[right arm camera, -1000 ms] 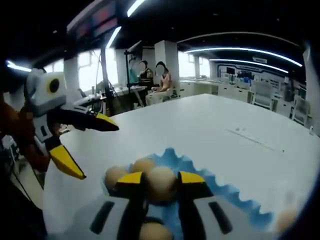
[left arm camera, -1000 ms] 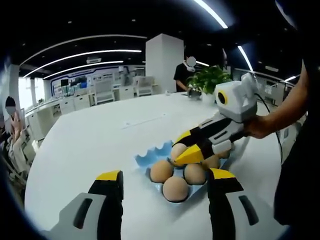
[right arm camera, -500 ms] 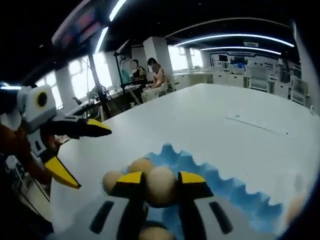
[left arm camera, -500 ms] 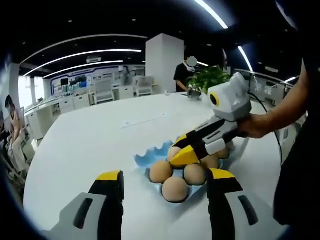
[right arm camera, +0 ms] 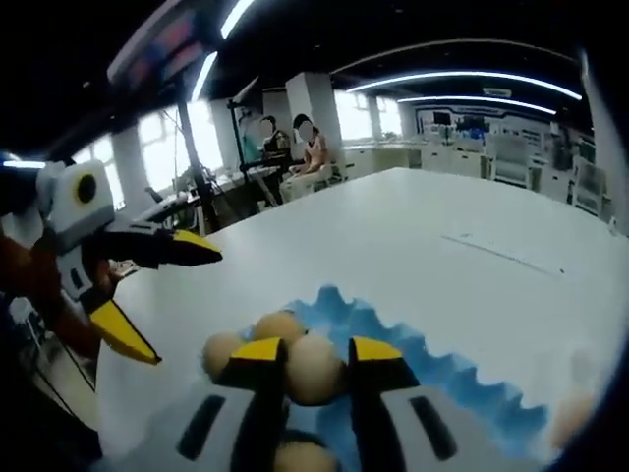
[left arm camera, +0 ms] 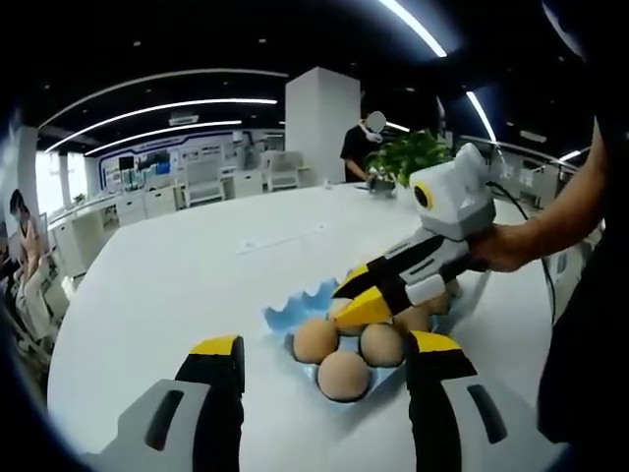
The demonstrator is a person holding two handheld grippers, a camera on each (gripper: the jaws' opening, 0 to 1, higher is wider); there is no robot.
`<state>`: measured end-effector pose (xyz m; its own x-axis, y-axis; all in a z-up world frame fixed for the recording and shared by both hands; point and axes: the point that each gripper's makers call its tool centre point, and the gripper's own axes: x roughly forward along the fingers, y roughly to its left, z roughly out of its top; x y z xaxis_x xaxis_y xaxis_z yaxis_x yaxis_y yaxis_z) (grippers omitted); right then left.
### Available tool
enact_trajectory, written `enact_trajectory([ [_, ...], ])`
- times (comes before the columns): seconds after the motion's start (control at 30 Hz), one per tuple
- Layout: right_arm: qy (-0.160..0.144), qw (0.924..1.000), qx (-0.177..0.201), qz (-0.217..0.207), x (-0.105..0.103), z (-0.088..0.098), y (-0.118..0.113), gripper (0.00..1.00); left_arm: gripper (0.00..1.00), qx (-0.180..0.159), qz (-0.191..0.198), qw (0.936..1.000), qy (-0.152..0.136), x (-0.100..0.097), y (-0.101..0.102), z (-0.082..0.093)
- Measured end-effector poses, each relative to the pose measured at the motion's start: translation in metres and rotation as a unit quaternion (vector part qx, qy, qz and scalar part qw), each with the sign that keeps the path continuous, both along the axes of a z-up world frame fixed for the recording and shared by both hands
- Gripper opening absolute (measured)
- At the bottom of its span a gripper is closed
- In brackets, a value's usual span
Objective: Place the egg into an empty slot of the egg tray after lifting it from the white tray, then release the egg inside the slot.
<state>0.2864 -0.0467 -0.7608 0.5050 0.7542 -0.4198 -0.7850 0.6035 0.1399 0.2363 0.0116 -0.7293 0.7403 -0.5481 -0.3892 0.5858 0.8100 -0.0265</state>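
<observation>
A blue egg tray (left arm camera: 287, 316) lies on the white table (left arm camera: 197, 275), with three eggs (left arm camera: 344, 375) in its near slots. My right gripper (left arm camera: 356, 294) reaches in from the right, shut on an egg (left arm camera: 340, 309) held low over a far slot of the tray. In the right gripper view the same egg (right arm camera: 314, 369) sits pinched between my right gripper's (right arm camera: 317, 352) yellow tips above the blue egg tray (right arm camera: 413, 349); other eggs (right arm camera: 279, 325) lie beyond. My left gripper (left arm camera: 326, 345) stands open just in front of the tray, and my left gripper (right arm camera: 138, 290) is seen open at the left.
A hand (left arm camera: 506, 248) holds the right gripper. More eggs (left arm camera: 425, 317) lie behind it. A potted plant (left arm camera: 411, 157) stands at the table's far side, with a person (left arm camera: 362, 147) beyond. People (right arm camera: 307, 147) sit by the windows. A blurred egg (right arm camera: 568, 421) is at far right.
The right gripper has carried its egg a little lower and toward the tray's slot. The left gripper has stayed where it was, open.
</observation>
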Motion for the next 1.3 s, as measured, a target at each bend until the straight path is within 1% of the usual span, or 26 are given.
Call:
enact_trajectory([
  [0.07,-0.016,0.9996,0.023,-0.011,0.001,0.011,-0.007,0.26,0.67,-0.001,0.0,1.0,-0.002,0.0,0.0,0.001],
  [0.1,-0.018,0.9993,0.023,-0.023,0.001,0.013,-0.018,0.26,0.67,-0.001,0.0,1.0,-0.002,0.0,0.0,0.001],
  [0.13,-0.037,0.9984,0.016,-0.04,0.005,0.016,-0.032,0.26,0.67,-0.001,-0.001,1.0,-0.003,0.0,0.0,0.001],
  [0.17,-0.05,0.9975,0.016,-0.049,0.007,0.02,-0.041,0.25,0.67,-0.001,0.0,1.0,-0.002,0.0,0.0,0.001],
  [0.2,-0.062,0.9956,0.02,-0.067,0.009,0.024,-0.055,0.24,0.67,-0.002,0.0,1.0,-0.002,0.0,0.0,0.001],
  [0.23,-0.063,0.9945,0.022,-0.08,0.011,0.026,-0.065,0.24,0.67,-0.002,0.0,1.0,-0.002,0.0,0.0,0.001],
  [0.27,-0.066,0.9923,0.022,-0.102,0.014,0.029,-0.083,0.24,0.67,-0.002,0.0,1.0,-0.002,0.0,-0.001,0.001],
  [0.33,-0.084,0.9877,0.017,-0.131,0.019,0.034,-0.107,0.24,0.67,-0.002,-0.001,1.0,-0.002,-0.001,-0.002,0.001],
  [0.43,-0.083,0.9811,-0.002,-0.175,0.023,0.031,-0.149,0.24,0.67,-0.003,-0.002,1.0,-0.003,0.0,-0.003,0.001],
  [0.47,-0.079,0.9777,-0.005,-0.194,0.025,0.029,-0.165,0.24,0.67,-0.004,-0.002,1.0,-0.004,0.0,-0.003,0.002],
  [0.53,-0.078,0.972,-0.003,-0.222,0.026,0.028,-0.186,0.25,0.67,-0.006,-0.003,1.0,-0.003,0.0,-0.004,0.003],
  [0.57,-0.072,0.9682,-0.013,-0.239,0.026,0.024,-0.201,0.25,0.67,-0.007,-0.003,1.0,-0.004,0.0,-0.005,0.003],
  [0.6,-0.073,0.9647,-0.017,-0.252,0.026,0.024,-0.214,0.25,0.67,-0.006,-0.004,1.0,-0.005,0.001,-0.005,0.004],
  [0.63,-0.075,0.9616,-0.019,-0.263,0.026,0.024,-0.222,0.25,0.67,-0.006,-0.005,1.0,-0.005,0.001,-0.005,0.004],
  [0.67,-0.076,0.9604,-0.021,-0.267,0.026,0.024,-0.226,0.25,0.67,-0.006,-0.004,1.0,-0.005,0.001,-0.005,0.004],
  [0.7,-0.076,0.9584,-0.026,-0.274,0.024,0.023,-0.235,0.25,0.67,-0.007,-0.004,1.0,-0.005,0.001,-0.005,0.004],
  [0.83,-0.079,0.9468,-0.049,-0.308,0.022,0.019,-0.267,0.25,0.67,-0.006,-0.005,1.0,-0.004,0.0,-0.004,0.004],
  [0.97,-0.069,0.9377,-0.06,-0.335,0.019,0.013,-0.292,0.26,0.67,-0.005,-0.007,1.0,-0.005,0.0,-0.005,0.005],
  [1.03,-0.066,0.9326,-0.074,-0.347,0.018,0.009,-0.303,0.26,0.67,-0.004,-0.007,1.0,-0.005,0.0,-0.004,0.005],
  [1.17,-0.059,0.9259,-0.084,-0.363,0.015,0.003,-0.317,0.27,0.67,-0.004,-0.007,1.0,-0.005,0.0,-0.005,0.005],
  [1.2,-0.058,0.9253,-0.086,-0.365,0.015,0.003,-0.318,0.27,0.67,-0.004,-0.007,1.0,-0.005,0.0,-0.005,0.005],
  [1.23,-0.053,0.9229,-0.092,-0.37,0.015,-0.002,-0.324,0.27,0.67,-0.005,-0.008,1.0,-0.004,0.0,-0.005,0.005],
  [1.27,-0.043,0.9228,-0.09,-0.372,0.013,-0.006,-0.326,0.27,0.67,-0.004,-0.009,0.9999,-0.004,0.0,-0.006,0.005],
  [1.3,-0.039,0.9224,-0.087,-0.374,0.013,-0.008,-0.326,0.28,0.67,-0.003,-0.009,0.9999,-0.005,0.0,-0.006,0.005],
])
